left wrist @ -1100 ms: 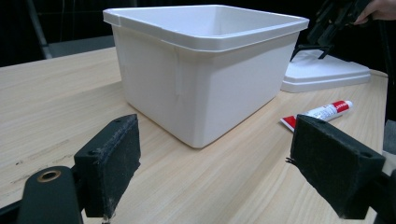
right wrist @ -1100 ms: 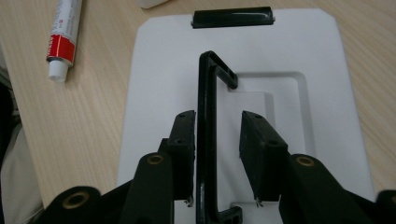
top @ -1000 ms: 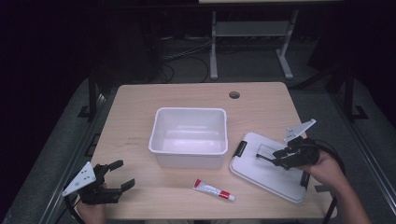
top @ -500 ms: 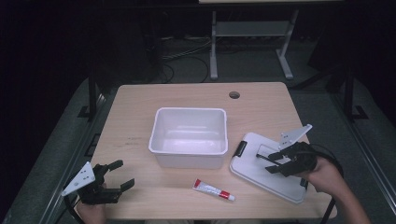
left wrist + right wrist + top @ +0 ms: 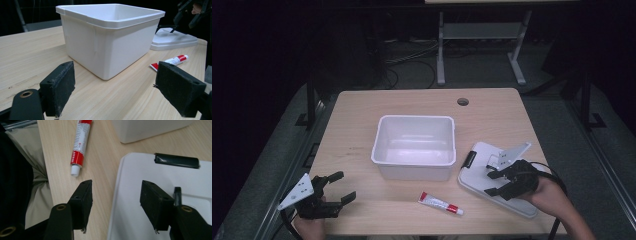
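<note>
The right claw [image 5: 493,181] hovers over the white lid [image 5: 479,167], which lies flat on the counter [image 5: 362,115] just right of the white bin [image 5: 414,145]. Its jaws have just been opening and stand apart with nothing between them; one jaw is over the lid's near edge, the other over bare wood. A red-and-white tube [image 5: 440,203] lies in front of the bin. The left claw [image 5: 339,186] rests wide open at the counter's near left corner, empty.
</note>
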A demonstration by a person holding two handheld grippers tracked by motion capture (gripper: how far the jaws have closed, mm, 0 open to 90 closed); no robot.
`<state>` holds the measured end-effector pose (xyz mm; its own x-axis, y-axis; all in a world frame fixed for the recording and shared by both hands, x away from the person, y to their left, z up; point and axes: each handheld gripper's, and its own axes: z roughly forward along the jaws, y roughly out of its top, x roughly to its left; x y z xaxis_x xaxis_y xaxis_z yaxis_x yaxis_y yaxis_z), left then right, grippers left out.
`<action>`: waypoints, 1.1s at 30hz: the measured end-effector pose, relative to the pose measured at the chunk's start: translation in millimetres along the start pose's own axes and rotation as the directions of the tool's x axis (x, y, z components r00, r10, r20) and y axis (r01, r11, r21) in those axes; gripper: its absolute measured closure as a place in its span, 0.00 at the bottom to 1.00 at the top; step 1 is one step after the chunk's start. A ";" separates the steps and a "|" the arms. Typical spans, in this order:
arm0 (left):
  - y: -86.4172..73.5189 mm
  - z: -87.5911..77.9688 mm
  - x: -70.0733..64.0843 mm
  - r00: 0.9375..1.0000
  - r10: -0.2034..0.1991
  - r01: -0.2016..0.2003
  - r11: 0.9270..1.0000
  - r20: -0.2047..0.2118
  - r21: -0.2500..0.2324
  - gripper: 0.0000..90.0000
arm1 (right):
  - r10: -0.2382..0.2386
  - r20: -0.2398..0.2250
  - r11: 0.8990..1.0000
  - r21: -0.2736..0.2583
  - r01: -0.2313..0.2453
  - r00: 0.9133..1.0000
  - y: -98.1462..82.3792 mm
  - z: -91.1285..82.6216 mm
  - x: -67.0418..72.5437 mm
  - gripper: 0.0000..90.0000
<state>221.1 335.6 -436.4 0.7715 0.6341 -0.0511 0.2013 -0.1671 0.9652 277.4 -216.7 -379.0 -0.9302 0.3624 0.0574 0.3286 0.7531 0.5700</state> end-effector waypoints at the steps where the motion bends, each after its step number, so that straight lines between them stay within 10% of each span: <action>1: 0.0 0.0 0.0 1.000 0.001 -0.001 1.000 0.000 0.000 0.17 | -0.007 -0.001 1.000 0.002 0.007 1.000 1.6 2.8 2.7 0.47; 33: 0.1 -2.2 0.6 1.000 -0.001 0.001 1.000 -0.001 -0.006 0.17 | -0.055 -0.076 0.998 0.002 0.055 0.996 23.4 46.2 28.1 0.43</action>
<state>220.2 337.6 -435.8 0.7704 0.6354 -0.0516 0.1985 -0.1622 0.9666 266.5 -163.5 -401.9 -0.9565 0.2779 0.0885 0.2774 0.7729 0.5706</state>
